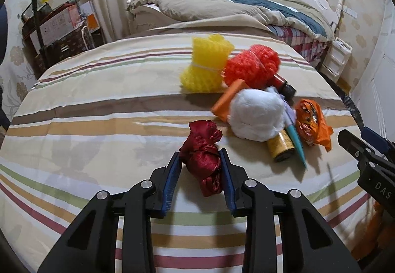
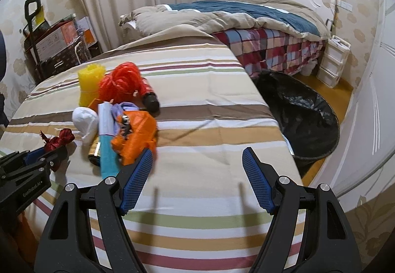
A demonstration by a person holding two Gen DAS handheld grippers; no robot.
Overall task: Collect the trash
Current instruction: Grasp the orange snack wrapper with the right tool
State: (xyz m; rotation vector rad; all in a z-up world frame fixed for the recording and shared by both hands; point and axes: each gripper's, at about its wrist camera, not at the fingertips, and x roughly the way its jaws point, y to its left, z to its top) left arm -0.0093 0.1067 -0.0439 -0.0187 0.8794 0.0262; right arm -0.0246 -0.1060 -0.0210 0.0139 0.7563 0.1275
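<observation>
On the striped bed cover point(image 1: 98, 90), a crumpled dark red ribbon point(image 1: 203, 162) is pinched between the blue pads of the left hand-held gripper point(image 1: 201, 157), whose jaws are pressed against both of its sides. Beyond it and to the right, a pile of trash is gathered: a yellow foam net point(image 1: 205, 65), a red foam net point(image 1: 251, 65), a white wad point(image 1: 256, 115), an orange wrapper point(image 1: 312, 122), a teal tube point(image 1: 297, 144) and a gold roll point(image 1: 281, 147). The right hand-held gripper point(image 2: 197, 166) is held spread wide above bare cover, with nothing between its jaws; its left pad is seen just beside the orange wrapper. A black-lined bin point(image 2: 303, 112) is seen on the floor, off the right edge of the bed.
</observation>
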